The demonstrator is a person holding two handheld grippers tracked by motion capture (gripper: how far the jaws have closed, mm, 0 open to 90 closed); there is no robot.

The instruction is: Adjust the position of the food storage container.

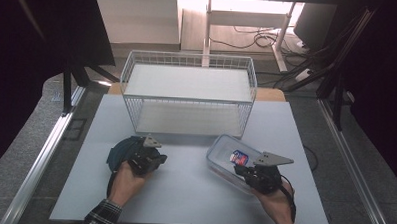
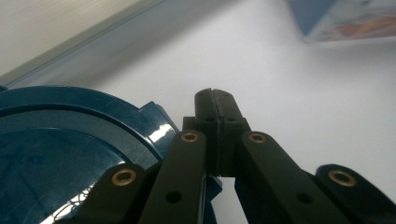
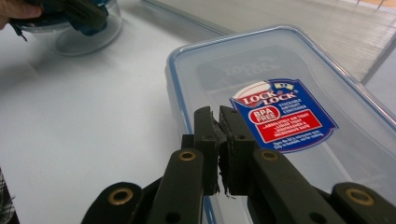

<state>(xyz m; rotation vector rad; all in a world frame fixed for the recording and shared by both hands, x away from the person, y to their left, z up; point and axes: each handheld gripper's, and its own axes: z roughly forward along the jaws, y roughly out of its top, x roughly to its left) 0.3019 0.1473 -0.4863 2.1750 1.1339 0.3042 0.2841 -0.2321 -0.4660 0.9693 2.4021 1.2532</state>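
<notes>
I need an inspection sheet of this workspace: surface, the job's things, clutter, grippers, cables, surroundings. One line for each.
Surface: white table, bare between the hands.
Job's things: round blue-lidded container at the left gripper; clear rectangular container with a label on its lid at the right gripper, lying at an angle to the table's edge.
Clutter: nothing seen.
Grippers: left gripper jaws shut, nothing between them, beside the blue lid. Right gripper jaws shut on the near rim of the clear container's lid.
Cables: black cable runs along the right hand; more cables lie on the floor behind.
Surroundings: white wire basket at the table's far side, nothing inside.
</notes>
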